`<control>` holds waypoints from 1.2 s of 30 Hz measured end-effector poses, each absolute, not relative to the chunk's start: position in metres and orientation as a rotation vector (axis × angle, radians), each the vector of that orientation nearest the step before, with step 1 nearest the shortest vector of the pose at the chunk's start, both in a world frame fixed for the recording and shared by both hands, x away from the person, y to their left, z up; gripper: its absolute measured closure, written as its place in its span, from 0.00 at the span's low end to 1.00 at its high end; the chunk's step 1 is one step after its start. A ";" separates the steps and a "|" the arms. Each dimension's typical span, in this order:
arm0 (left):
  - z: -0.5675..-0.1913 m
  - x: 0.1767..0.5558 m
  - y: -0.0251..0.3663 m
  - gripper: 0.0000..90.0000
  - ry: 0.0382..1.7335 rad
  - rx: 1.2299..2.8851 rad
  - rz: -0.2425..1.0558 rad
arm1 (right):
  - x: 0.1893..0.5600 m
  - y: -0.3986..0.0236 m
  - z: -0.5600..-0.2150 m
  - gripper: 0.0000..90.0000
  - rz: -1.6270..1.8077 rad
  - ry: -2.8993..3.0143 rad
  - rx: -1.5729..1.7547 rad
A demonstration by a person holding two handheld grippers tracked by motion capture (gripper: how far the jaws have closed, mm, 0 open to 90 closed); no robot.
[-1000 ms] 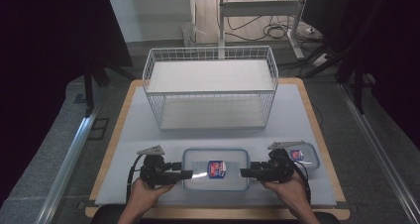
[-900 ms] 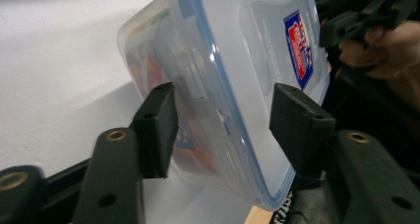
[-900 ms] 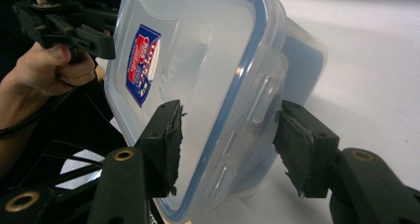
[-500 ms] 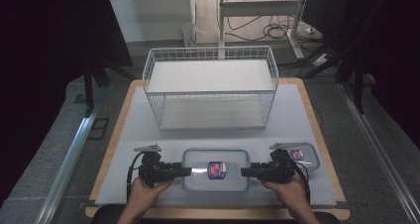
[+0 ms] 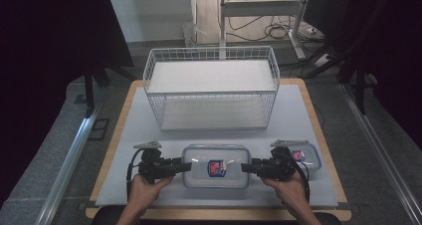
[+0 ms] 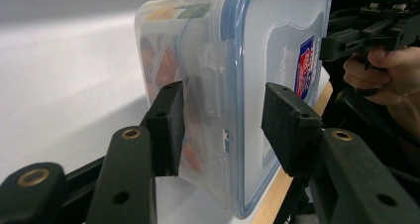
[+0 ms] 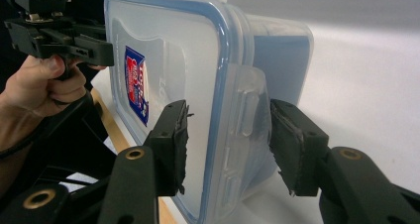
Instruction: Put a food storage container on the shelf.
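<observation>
A clear plastic food container [image 5: 215, 166] with a blue-rimmed lid and a red-and-blue label lies flat at the front middle of the table. My left gripper [image 5: 188, 166] is at its left end and my right gripper [image 5: 245, 167] at its right end. In the left gripper view the left gripper [image 6: 223, 120] straddles the container [image 6: 247, 60] at its end clip, one pad under the body and one over the lid. The right gripper [image 7: 228, 135] straddles the other end of the container [image 7: 173, 60] likewise. Both have just been closing, and a slim gap still shows at the pads.
A white wire basket [image 5: 211, 88] stands at the back of the pale mat [image 5: 298, 115]. A second, smaller lidded container [image 5: 306, 156] lies just behind my right hand. The mat's wooden border runs close to the front edge.
Both grippers stay at the container's two ends, and the left one has edged slightly. The container has not moved.
</observation>
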State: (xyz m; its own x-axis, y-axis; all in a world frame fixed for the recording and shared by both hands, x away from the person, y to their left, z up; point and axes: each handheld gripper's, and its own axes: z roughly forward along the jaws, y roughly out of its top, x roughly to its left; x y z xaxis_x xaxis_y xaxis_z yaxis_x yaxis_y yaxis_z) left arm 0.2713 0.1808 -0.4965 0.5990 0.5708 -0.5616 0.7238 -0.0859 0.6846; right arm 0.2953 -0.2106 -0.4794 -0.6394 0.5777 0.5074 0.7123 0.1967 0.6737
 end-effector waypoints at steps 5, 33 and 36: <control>-0.487 0.275 0.181 0.58 1.042 1.760 -0.156 | 0.298 -0.210 -0.471 0.57 -1.466 -2.329 -1.247; -0.405 0.315 0.189 0.58 0.955 1.764 -0.011 | 0.342 -0.203 -0.395 0.57 -1.612 -2.383 -1.165; -0.398 0.320 0.190 0.58 0.951 1.764 0.000 | 0.346 -0.202 -0.388 0.57 -1.622 -2.385 -1.159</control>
State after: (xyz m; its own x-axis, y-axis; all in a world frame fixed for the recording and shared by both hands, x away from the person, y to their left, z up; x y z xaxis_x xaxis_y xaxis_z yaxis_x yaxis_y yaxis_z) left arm 0.3198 0.1898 -0.3981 0.6805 0.5929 -0.4305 0.5928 -0.1002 0.7991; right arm 0.3464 -0.2022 -0.3885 -0.7215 0.5547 0.4144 0.5892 0.1775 0.7883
